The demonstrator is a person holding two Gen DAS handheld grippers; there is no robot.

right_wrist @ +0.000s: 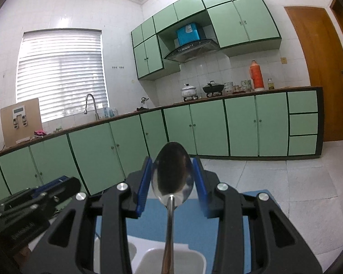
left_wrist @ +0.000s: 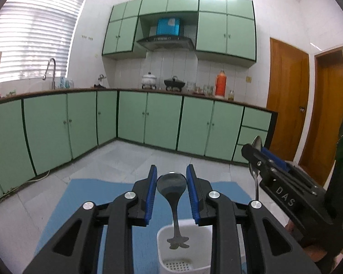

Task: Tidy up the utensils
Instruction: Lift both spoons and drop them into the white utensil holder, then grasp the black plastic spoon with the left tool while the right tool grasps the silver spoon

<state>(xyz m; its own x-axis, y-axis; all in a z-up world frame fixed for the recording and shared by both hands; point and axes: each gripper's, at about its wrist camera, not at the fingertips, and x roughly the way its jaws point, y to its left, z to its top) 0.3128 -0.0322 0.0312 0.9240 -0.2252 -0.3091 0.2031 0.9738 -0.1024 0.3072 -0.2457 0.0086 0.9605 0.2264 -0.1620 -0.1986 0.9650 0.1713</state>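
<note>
Left wrist view shows our left gripper fingers clamping a spoon above the white holder, our right gripper gripping another spoon; neither is stowed yet

Your left gripper is matt black plastic with ribbed blue pads and shiny metal bolt heads; the right gripper looks the same. You have a spoon of dull grey metal in the left jaws, its handle end cast in a decorative shape. The other spoon in your right jaws is polished metal, mirror-bright, reflecting the room. Below sits a holder of smooth white plastic with a perforated bottom. The surface wears a matt blue mat. The floor is pale tile with a slight sheen. The cabinets are smooth green panels, and the door is glossy varnished wood.
</note>
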